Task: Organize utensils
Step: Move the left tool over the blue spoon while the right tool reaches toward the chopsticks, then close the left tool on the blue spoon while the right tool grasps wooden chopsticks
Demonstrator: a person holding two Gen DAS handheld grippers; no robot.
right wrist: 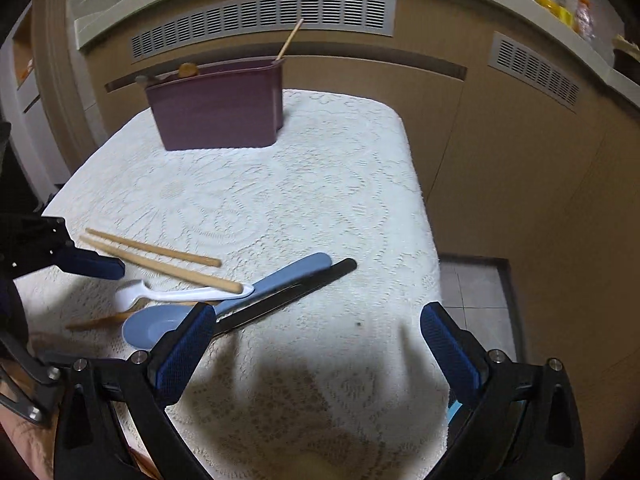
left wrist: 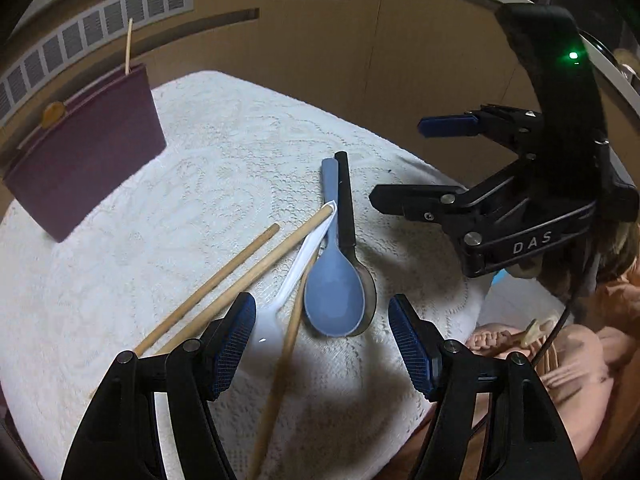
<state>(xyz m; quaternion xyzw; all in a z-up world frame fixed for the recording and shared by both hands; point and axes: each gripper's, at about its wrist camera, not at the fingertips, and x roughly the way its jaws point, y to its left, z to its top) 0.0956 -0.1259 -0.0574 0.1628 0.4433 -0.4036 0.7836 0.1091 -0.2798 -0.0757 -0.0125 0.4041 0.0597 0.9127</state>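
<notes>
Left tool [left wrist: 322,344]: jaws apart, grasping nothing, poised above the blue spoon [left wrist: 334,300] bowl at the near desk [left wrist: 120,280] edge.
Right tool [right wrist: 316,344]: spread wide, empty, right of the pile.
Spoon axis: bowl near, handle running far, lying on a black-handled utensil [left wrist: 346,200]; white spoon [left wrist: 280,300] and chopsticks [left wrist: 224,280] overlap at left.
Nearer hand: the left, by my judgement.
Right view only: purple holder [right wrist: 216,116] at the far edge, one stick upright inside.
</notes>
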